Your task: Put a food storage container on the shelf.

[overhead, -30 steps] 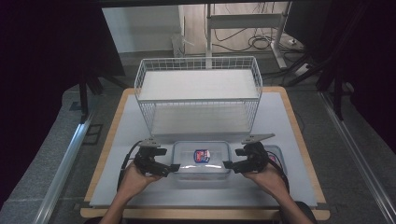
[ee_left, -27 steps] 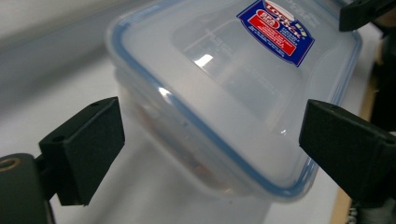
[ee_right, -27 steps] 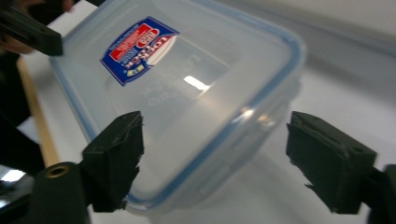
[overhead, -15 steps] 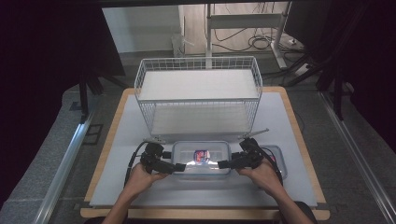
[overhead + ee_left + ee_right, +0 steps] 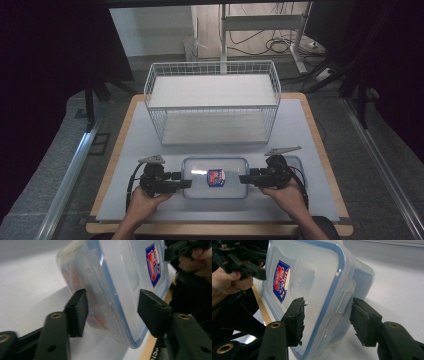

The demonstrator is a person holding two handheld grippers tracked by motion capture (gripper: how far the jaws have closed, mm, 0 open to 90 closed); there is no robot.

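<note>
container [image 5: 215,192] on desk [image 5: 150,140], near front edge | wire basket [image 5: 212,102] behind it, toward far edge | left hand-held gripper [image 5: 184,184] at container's left end | right hand-held gripper [image 5: 245,178] at its right end | second container [image 5: 298,162] behind right hand

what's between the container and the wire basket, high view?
Nothing: in the high view, only bare white mat separates the lidded plastic container from the wire basket behind it.

A clear lidded container [image 5: 215,178] sits at six o'clock; the left gripper [image 5: 186,184] and right gripper [image 5: 244,178], jaws just closing, flank its ends below the wire basket [image 5: 212,102].
</note>
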